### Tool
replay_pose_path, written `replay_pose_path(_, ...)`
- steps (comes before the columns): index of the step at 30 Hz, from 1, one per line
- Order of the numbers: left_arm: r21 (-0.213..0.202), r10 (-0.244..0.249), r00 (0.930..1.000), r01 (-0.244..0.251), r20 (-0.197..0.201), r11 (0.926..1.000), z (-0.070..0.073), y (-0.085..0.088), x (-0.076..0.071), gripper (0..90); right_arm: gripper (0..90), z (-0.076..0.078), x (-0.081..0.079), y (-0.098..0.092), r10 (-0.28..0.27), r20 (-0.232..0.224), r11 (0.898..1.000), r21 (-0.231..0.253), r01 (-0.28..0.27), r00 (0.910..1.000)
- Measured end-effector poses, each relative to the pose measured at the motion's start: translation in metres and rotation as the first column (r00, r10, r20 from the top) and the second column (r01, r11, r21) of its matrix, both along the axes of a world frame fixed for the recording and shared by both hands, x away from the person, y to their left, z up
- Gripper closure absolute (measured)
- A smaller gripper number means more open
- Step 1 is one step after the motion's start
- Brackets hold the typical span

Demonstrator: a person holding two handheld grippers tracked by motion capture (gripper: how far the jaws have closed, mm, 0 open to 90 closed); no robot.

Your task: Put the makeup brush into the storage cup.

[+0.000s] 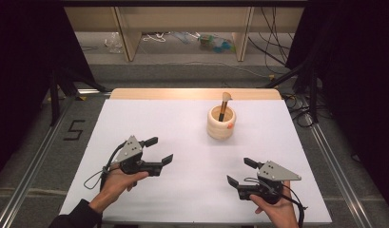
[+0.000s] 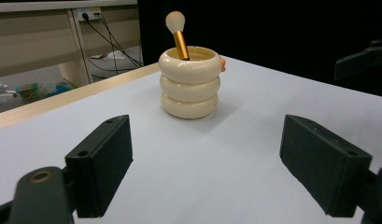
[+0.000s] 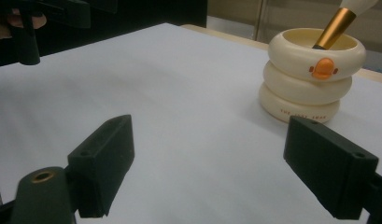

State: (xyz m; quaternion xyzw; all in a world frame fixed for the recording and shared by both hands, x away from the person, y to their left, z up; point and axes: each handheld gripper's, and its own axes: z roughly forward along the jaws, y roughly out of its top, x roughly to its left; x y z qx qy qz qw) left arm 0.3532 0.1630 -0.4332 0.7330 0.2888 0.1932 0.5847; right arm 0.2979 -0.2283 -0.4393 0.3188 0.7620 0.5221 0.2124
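While both grippers sit low over the near half of the white tabletop (image 1: 149, 118), nothing is in hand: the left gripper (image 1: 159, 151) has its jaws spread wide with only bare surface between them, and the right gripper (image 1: 238, 172) is just as wide open and just as empty. The thing they face is a cream holder (image 1: 221, 122) shaped like three stacked rings, standing upright toward the far edge, right of centre, well apart from both. A makeup brush (image 1: 224, 105) with a gold ferrule stands in it, bristle head up, leaning against the rim.

The risk I see is the holder itself. It looks light and tall for its footprint (a small orange duck face (image 3: 323, 68) sits on its upper ring), so a jaw that catches the rim while going for the brush could tip it or shove it toward the wooden strip (image 1: 135, 93) along the far edge. Pulling the brush at a slant rather than along its lean could drag the holder with it.

Room is generous: the surface between grippers and holder is open, and both side edges lie far from the holder. The far edge is the nearest one to mind.
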Motion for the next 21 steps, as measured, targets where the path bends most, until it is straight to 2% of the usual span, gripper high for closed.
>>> replay_pose_path(1,0.005,-0.001,1.0000,0.001,0.001,1.0000,-0.001,0.001,-0.001,17.0,17.1,0.000,-0.001,0.001,0.000,-0.018,1.000,0.006,0.000,0.9998)
replay_pose_path(4,0.031,-0.004,0.9999,0.004,0.014,0.9995,-0.003,0.003,-0.005,17.0,17.1,0.000,-0.001,0.001,-0.002,-0.019,1.000,0.005,0.002,0.9998)
replay_pose_path(7,0.030,-0.009,0.9999,0.009,0.007,0.9995,-0.004,0.006,-0.010,17.0,17.1,0.000,-0.001,0.001,-0.004,-0.019,1.000,0.006,0.004,0.9998)
replay_pose_path(8,0.022,-0.014,0.9999,0.014,0.005,0.9997,-0.006,0.007,-0.012,17.0,17.1,0.000,0.000,0.000,-0.003,0.003,1.000,0.001,0.003,1.0000)
replay_pose_path(11,0.024,-0.007,1.0000,0.007,0.001,0.9997,-0.007,0.008,-0.015,17.0,17.1,0.000,0.000,0.000,-0.004,0.005,1.000,0.000,0.004,1.0000)
replay_pose_path(12,0.025,-0.005,1.0000,0.005,0.002,0.9997,-0.006,0.009,-0.016,17.0,17.1,0.000,-0.001,0.001,-0.002,-0.018,1.000,0.008,0.002,0.9998)
replay_pose_path(15,0.019,-0.001,0.9999,0.001,0.011,0.9998,-0.006,0.011,-0.019,17.0,17.1,0.000,-0.002,0.000,-0.005,-0.022,1.000,0.006,0.005,0.9997)
replay_pose_path(21,0.004,0.013,0.9998,-0.013,0.014,0.9999,-0.006,0.017,-0.025,17.0,17.1,0.000,-0.001,0.000,-0.007,-0.008,1.000,0.001,0.007,0.9999)
